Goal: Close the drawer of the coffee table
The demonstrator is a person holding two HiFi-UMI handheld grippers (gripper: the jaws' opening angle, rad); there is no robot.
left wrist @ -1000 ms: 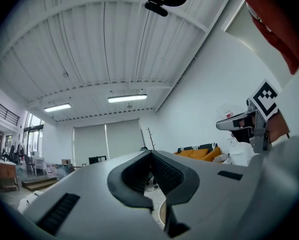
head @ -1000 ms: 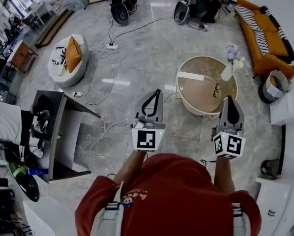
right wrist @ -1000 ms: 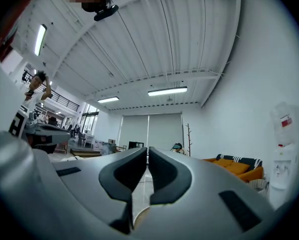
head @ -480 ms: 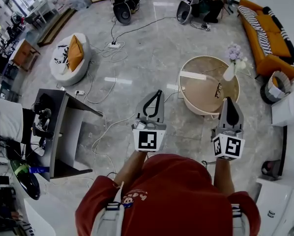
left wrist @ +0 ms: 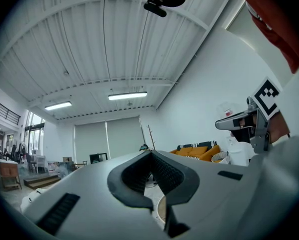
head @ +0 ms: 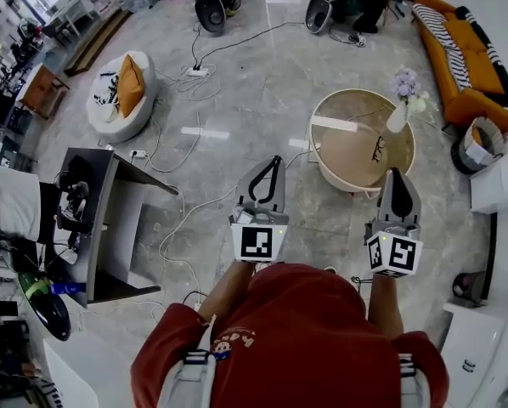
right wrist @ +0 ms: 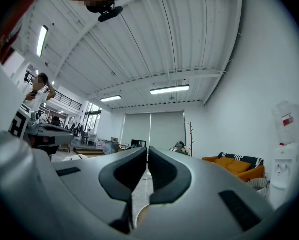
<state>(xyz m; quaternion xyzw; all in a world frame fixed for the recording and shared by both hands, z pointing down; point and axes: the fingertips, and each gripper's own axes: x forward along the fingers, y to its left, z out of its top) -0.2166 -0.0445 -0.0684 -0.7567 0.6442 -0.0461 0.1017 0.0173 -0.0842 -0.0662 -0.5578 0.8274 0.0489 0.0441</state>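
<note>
The round coffee table (head: 362, 140) stands on the floor ahead and to the right, with a beige top and a low white wall. On it are a white vase with flowers (head: 401, 109) and a pair of glasses (head: 378, 149). I cannot make out its drawer from here. My left gripper (head: 271, 161) is held out level over the floor left of the table, shut and empty. My right gripper (head: 397, 175) hangs just short of the table's near rim, jaws together with nothing between them. A sliver of the table shows under the left gripper (left wrist: 150, 151) and under the right gripper (right wrist: 147, 149).
A black desk (head: 110, 219) stands at the left, with cables (head: 186, 219) trailing across the floor toward me. A white pouf with an orange cushion (head: 118, 96) sits at the far left. An orange sofa (head: 458, 58), a basket (head: 479, 143) and a white cabinet (head: 496, 185) line the right side.
The head view has shifted a little, so the floor and furniture sit slightly higher in the picture. Both grippers stay where they were, jaws unchanged.
</note>
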